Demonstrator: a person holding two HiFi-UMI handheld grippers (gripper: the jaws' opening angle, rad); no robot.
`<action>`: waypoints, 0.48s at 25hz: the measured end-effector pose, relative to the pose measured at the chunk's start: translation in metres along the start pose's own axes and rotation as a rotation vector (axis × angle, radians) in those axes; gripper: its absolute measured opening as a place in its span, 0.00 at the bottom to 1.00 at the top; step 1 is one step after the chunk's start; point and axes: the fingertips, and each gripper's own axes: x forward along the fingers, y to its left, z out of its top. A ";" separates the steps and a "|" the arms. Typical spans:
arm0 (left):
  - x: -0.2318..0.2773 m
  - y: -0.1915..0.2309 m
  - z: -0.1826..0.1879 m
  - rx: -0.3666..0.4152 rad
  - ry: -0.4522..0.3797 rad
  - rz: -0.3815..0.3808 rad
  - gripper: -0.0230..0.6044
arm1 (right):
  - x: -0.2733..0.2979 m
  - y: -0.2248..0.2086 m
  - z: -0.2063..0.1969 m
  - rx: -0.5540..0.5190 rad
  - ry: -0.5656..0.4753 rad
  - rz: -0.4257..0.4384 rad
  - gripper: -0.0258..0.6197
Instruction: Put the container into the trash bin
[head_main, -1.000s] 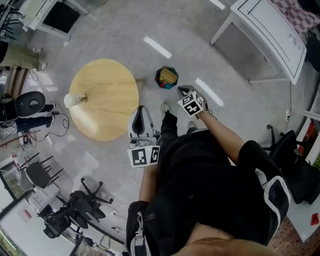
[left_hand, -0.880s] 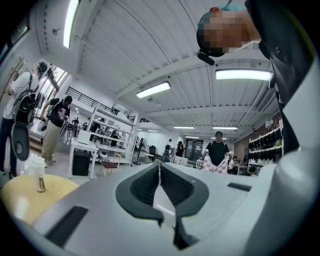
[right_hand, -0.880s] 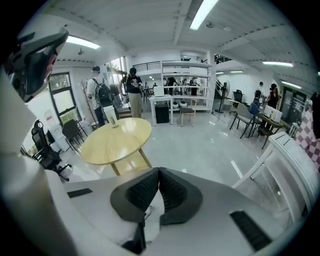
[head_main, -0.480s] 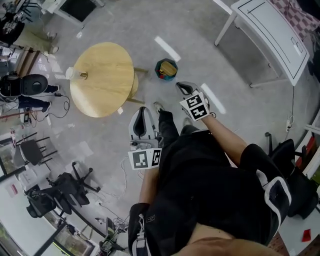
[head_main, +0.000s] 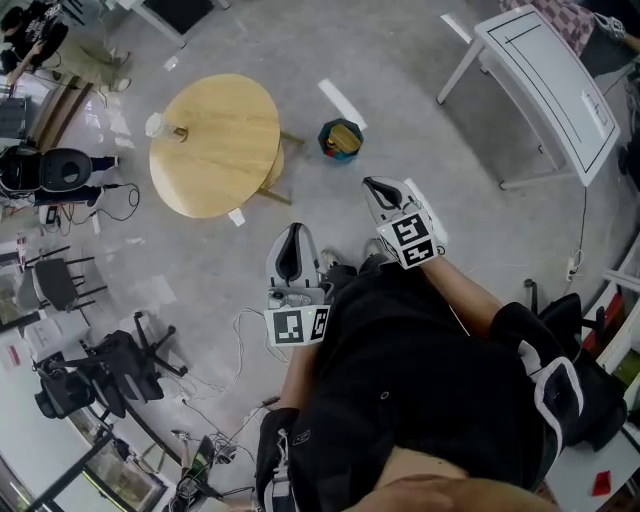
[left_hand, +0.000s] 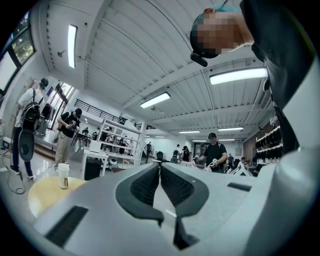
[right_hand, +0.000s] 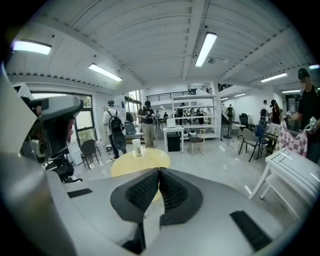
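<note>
container (head_main: 344, 135): a yellow item, lying inside the trash bin (head_main: 325, 142), a dark round bin standing on the floor (head_main: 400, 80).

nearest the person, the left gripper (head_main: 291, 237) is held level. its jaws are fully together, pads touching, with nothing between them. its marker cube (head_main: 297, 325) carries black-and-white square patterns and no readable words.

the right gripper (head_main: 374, 183) is tilted slightly downward. its jaws are likewise pressed together and empty. it is apart from the bin, which stands further out on the floor.

beside the bin stands a round wooden table (head_main: 220, 150). a pale cup (head_main: 154, 125) stands upright at its far edge, and its label is too small to read.

a white table (head_main: 545, 80) stands well apart to the right.
</note>
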 end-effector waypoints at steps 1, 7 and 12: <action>-0.004 0.003 -0.001 -0.004 -0.002 0.002 0.07 | -0.003 0.006 0.002 -0.001 -0.009 0.002 0.08; -0.020 0.019 -0.004 -0.019 -0.012 0.008 0.07 | -0.017 0.039 0.014 -0.011 -0.059 0.012 0.08; -0.029 0.035 -0.002 -0.023 -0.017 -0.002 0.07 | -0.016 0.063 0.021 -0.014 -0.080 0.011 0.08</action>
